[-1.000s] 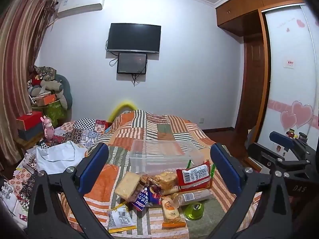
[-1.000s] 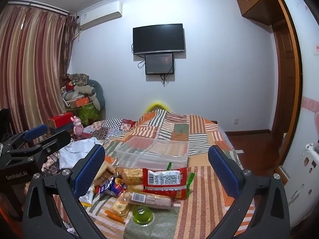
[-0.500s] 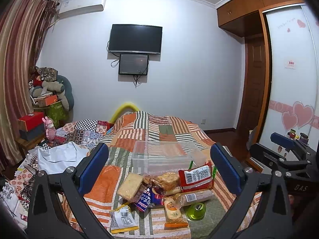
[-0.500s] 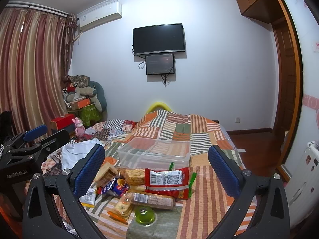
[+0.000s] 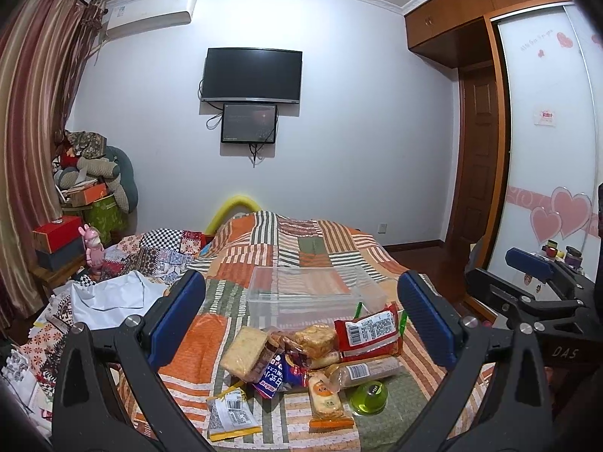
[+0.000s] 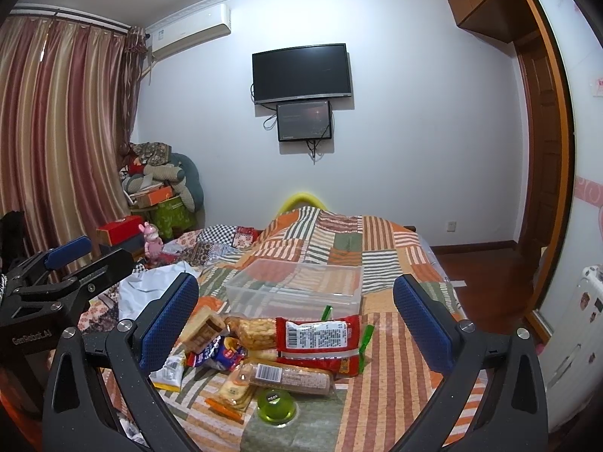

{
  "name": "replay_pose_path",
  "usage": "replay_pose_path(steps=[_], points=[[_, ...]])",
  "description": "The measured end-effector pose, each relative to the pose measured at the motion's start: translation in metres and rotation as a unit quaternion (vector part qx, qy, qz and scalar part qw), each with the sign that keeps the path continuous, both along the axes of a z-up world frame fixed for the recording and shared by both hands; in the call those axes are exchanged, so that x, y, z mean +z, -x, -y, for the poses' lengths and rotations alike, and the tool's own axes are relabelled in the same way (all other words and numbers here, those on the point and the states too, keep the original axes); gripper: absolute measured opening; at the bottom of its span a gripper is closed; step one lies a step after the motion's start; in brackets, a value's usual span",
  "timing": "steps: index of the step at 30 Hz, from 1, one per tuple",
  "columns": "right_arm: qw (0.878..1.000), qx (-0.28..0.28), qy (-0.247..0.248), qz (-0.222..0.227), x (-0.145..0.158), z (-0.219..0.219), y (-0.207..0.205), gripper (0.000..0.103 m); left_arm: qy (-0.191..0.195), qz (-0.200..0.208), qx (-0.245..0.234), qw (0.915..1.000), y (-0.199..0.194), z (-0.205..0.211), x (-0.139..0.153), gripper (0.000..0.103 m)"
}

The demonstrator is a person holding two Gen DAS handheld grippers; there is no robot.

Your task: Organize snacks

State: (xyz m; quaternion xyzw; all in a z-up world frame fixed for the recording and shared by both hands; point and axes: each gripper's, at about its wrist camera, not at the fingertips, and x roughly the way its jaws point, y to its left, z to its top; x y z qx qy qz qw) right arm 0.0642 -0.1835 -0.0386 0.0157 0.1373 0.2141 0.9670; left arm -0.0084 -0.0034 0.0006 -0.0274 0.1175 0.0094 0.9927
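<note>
Snacks (image 5: pixel 312 354) lie heaped on the bed (image 5: pixel 301 256), just before the clear bin (image 5: pixel 301 293). Both claws, left claw (image 5: pixel 301 320) and right claw (image 6: pixel 297 320), stand agape, empty. Only the left view shows the heart-decorated wardrobe door (image 5: pixel 546 150); packet labels are illegible.

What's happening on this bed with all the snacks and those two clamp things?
A person holds a two-finger gripper in each hand. The left gripper and right gripper are both open and empty above a pile of snacks on the patchwork bedspread. A clear plastic bin behind the pile is empty, so nothing is sorted yet.

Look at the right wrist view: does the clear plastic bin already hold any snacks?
No, the clear plastic bin shows only the quilt through it; the snacks lie piled in front.
</note>
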Motion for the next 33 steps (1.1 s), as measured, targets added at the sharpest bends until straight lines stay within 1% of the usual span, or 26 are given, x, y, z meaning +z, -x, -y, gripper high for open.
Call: replay_pose_path(steps=[8,33], points=[[1.0,0.001,-0.001,0.001,-0.0016,-0.0012,0.0004,0.103,-0.006,0.002,-0.003,1.0,0.0036,0.0041,-0.0006,0.103],[1.0,0.005,-0.011,0.0,-0.0037,0.0033,0.0018,0.103,-0.003,-0.004,-0.005,1.0,0.0002,0.0046,-0.0031,0.103]])
